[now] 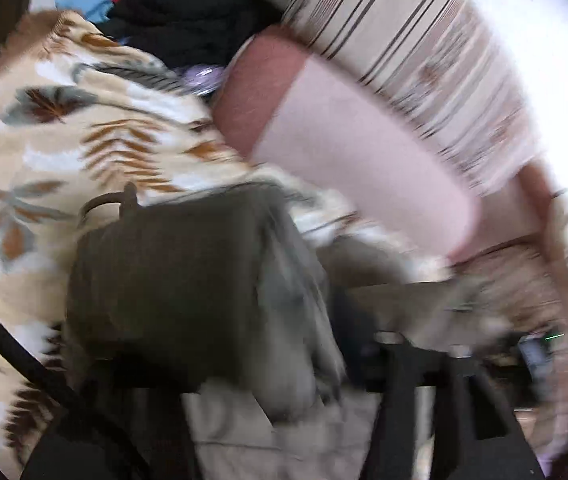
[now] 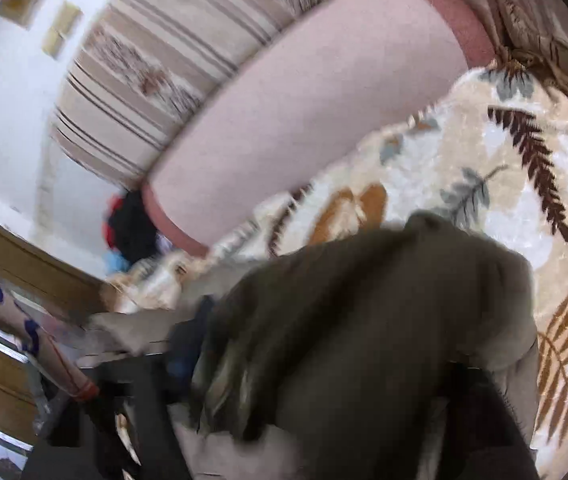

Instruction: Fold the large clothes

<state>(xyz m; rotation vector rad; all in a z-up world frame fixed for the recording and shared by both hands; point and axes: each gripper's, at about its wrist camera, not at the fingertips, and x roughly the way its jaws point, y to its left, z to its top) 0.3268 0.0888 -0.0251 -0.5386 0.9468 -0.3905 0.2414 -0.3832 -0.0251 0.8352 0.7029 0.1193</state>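
A dark olive garment (image 1: 172, 292) with a grey-beige lining hangs bunched over my left gripper (image 1: 284, 420), just above the leaf-patterned blanket (image 1: 64, 140). The cloth drapes over the black fingers (image 1: 399, 412), so the jaws are hidden. In the right wrist view the same olive garment (image 2: 363, 340) covers my right gripper (image 2: 303, 440); only a black finger (image 2: 152, 412) shows at the left. Both views are motion-blurred.
A pink sofa cushion (image 1: 347, 152) and a striped backrest (image 1: 415, 48) lie behind the blanket. A pile of black, red and blue clothes (image 1: 172, 8) sits at the sofa's far end. Wooden furniture (image 2: 12, 264) stands at the left.
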